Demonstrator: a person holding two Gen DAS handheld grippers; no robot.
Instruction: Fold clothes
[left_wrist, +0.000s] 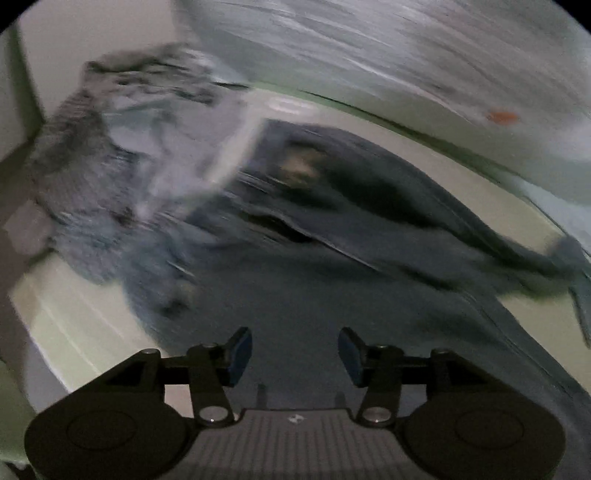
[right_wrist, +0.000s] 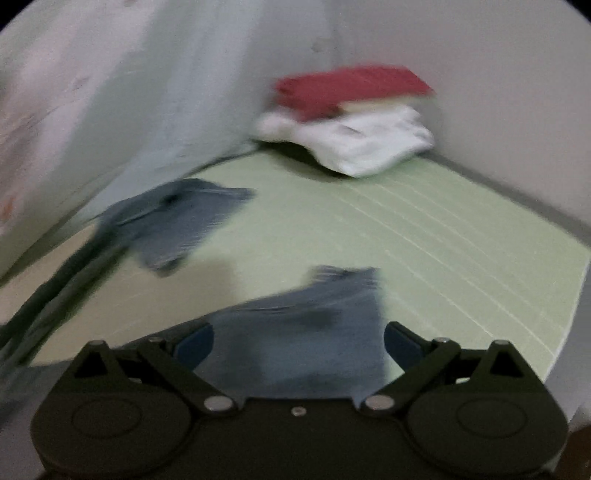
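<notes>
Blue denim jeans (left_wrist: 332, 236) sprawl blurred across the pale green bed (right_wrist: 424, 229), filling the middle of the left wrist view. Left gripper (left_wrist: 295, 354) stands half open above them, nothing between its pads. Right gripper (right_wrist: 299, 343) gapes wide around a jeans leg, not pinching it. Upper centre, red and white folded clothes (right_wrist: 351, 118) sit stacked.

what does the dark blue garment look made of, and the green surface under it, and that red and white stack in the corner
Dark blue garment: soft woven or knit cloth, matte; it drapes and creases, but blur hides the weave.
Green surface: looks like a smooth mat or padded sheet with thin pale lines; material uncertain.
Red and white stack: folded fabric, matte, soft rounded edges.
</notes>
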